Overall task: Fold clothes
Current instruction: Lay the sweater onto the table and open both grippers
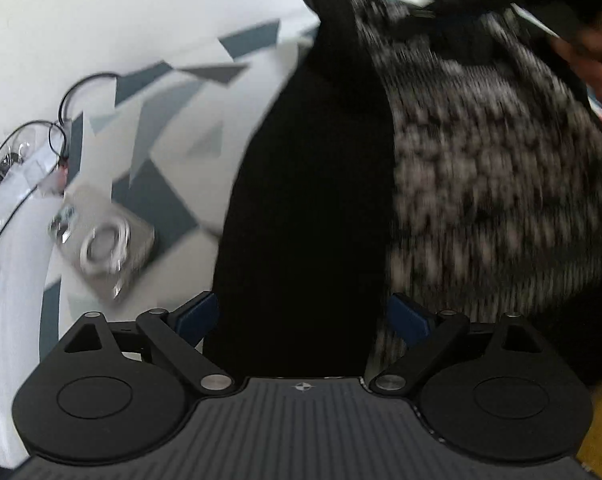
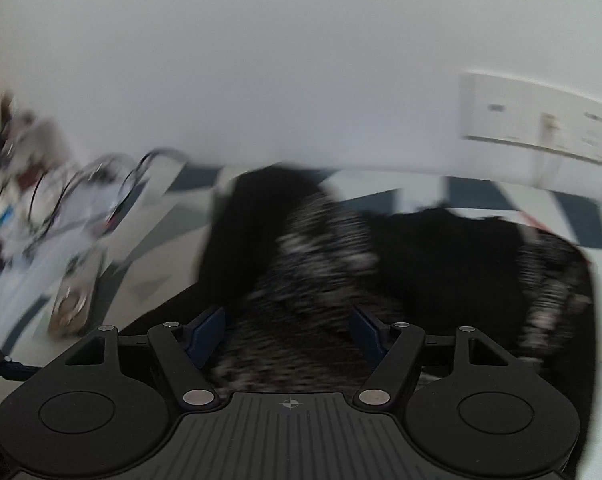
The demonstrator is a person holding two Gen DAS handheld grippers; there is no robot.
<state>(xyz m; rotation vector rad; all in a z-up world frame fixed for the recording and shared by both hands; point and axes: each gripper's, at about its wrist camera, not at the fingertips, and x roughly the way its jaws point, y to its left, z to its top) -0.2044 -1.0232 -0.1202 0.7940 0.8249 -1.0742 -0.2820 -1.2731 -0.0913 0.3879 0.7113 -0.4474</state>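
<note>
A black garment [image 1: 309,200] with a black-and-white speckled knit panel [image 1: 481,160] lies on the patterned table cover. In the left wrist view my left gripper [image 1: 303,316] hangs over it, its blue pads [image 1: 197,316] wide apart. The black fabric shows between the fingers, and the pads do not press on it. In the right wrist view the garment [image 2: 441,248] lies bunched and blurred. My right gripper [image 2: 287,332] is open above the speckled part [image 2: 325,240], its pads [image 2: 207,332] clear of the cloth.
The cover [image 1: 161,128] has grey and blue geometric shapes. A grey metal block with a ring [image 1: 105,248] lies left of the garment, with cables and clutter [image 1: 21,160] beyond. A wall socket plate [image 2: 541,116] sits at right. A blurred hand [image 1: 597,52] shows top right.
</note>
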